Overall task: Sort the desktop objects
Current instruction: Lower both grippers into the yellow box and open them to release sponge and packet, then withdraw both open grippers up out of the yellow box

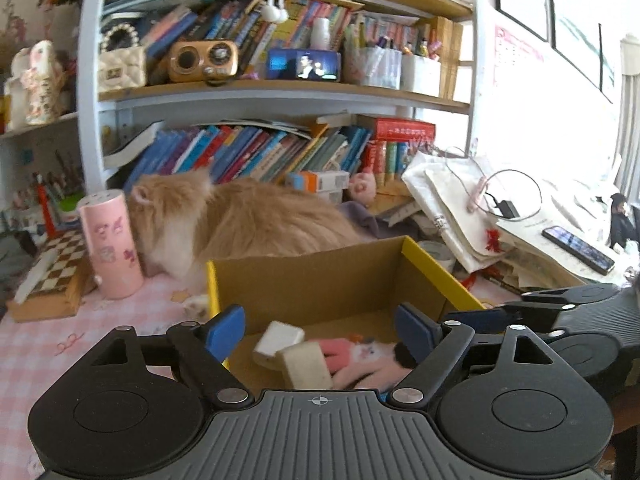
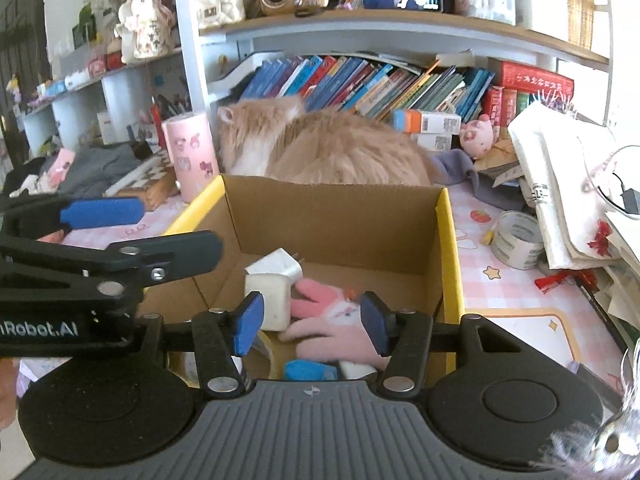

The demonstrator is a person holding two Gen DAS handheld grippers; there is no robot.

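Note:
A cardboard box with a yellow rim (image 1: 440, 272) (image 2: 450, 240) stands on the pink checked desk. In it lie two white charger blocks (image 1: 278, 338) (image 2: 268, 300), a pink plush toy (image 1: 368, 356) (image 2: 332, 320) and a small blue item (image 2: 310, 370). My left gripper (image 1: 320, 332) hovers over the box's near left part, open wide, with nothing between its blue pads. My right gripper (image 2: 311, 322) hangs above the plush with its jaws apart; the pads do not press on it. Each gripper shows in the other's view: the left gripper (image 2: 180, 226), the right gripper (image 1: 492, 304).
A ginger cat (image 1: 248, 220) (image 2: 332, 148) sits right behind the box. A pink cylinder (image 1: 112, 244) and a chessboard case (image 1: 52, 280) stand to the left. On the right are a tape roll (image 2: 516, 240), piled bags (image 1: 460, 208) and a phone (image 1: 578, 250). Bookshelves fill the back.

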